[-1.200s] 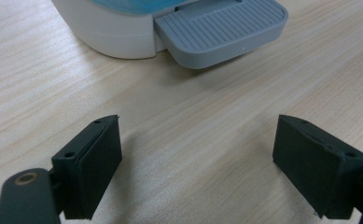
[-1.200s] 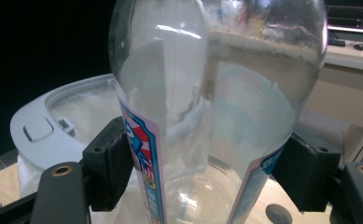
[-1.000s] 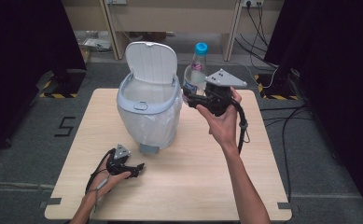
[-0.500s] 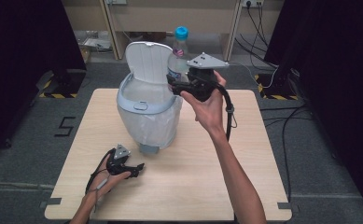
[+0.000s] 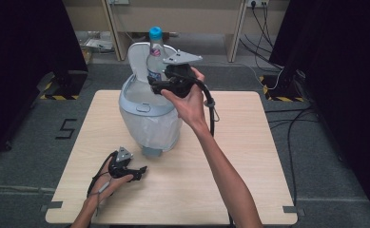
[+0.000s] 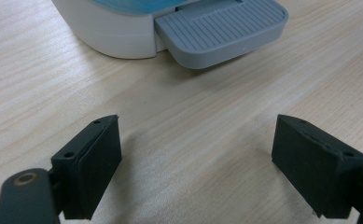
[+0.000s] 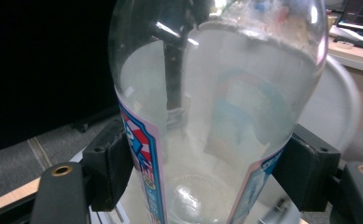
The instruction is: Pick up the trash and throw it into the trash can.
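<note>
**A:** So where was the bottle (image 5: 155,56) at that point? Looked like it was hanging in the air.

**B:** Yeah, upright over the open mouth of the pedal bin (image 5: 149,110), which sat toward the far edge of the table (image 5: 249,156), a bit left of centre. The right gripper (image 5: 160,84) had its jaws clamped on the lower body, right across the label band (image 7: 137,154).

**A:** Decent spot to grab?

**B:** I'd say so. It was clear plastic and looked empty, so probably very light, but thin-walled and squashy. Squeeze the middle hard and it likely buckles. Low on the body, near the base, it should be stiffer. The label probably gave the pads a little more bite than bare plastic, which I'd guess is slick.

**A:** And the left gripper (image 5: 136,172)?

**B:** Resting on the table near the front-left corner, jaws apart, nothing between them, pointed at the bin's grey foot pedal (image 6: 221,28) a short way off.
</note>
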`<state>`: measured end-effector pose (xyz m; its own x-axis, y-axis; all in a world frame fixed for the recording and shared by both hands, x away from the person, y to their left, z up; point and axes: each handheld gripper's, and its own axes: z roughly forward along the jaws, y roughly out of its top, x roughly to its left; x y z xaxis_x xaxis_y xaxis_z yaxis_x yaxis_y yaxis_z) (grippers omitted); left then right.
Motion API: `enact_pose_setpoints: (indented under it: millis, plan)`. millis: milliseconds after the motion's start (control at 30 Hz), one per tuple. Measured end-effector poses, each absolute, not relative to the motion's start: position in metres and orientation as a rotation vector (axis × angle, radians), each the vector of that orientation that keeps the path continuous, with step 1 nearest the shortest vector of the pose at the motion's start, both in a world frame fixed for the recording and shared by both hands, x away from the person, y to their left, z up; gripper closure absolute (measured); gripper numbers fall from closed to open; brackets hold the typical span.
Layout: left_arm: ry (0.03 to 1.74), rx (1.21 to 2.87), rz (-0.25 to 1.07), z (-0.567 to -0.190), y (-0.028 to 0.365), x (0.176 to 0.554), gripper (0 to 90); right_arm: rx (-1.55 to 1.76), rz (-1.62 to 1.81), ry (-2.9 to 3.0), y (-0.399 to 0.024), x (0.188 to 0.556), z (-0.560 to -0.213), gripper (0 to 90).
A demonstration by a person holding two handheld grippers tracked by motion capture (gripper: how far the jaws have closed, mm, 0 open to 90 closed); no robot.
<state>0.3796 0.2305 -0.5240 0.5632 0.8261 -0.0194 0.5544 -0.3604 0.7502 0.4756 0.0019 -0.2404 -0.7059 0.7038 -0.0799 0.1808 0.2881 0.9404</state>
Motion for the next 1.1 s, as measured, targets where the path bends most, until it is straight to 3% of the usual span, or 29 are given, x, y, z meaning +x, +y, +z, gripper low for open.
enact_pose_setpoints:
  millis: [533, 767, 1100]
  plan:
    - [1.104, 2.066, 0.471, -0.524, 0.231, 0.38, 14.7, 0.843, 1.454, 2.172, 0.022, 0.498, -0.259, 26.7]
    - [1.105, 2.061, 0.473, -0.524, 0.23, 0.379, 14.5, 0.782, 1.497, 2.102, 0.007, 0.484, -0.242, 33.5]
    - [1.106, 2.06, 0.472, -0.524, 0.23, 0.379, 14.0, 0.77, 1.504, 2.097, -0.025, 0.479, -0.257, 43.6]
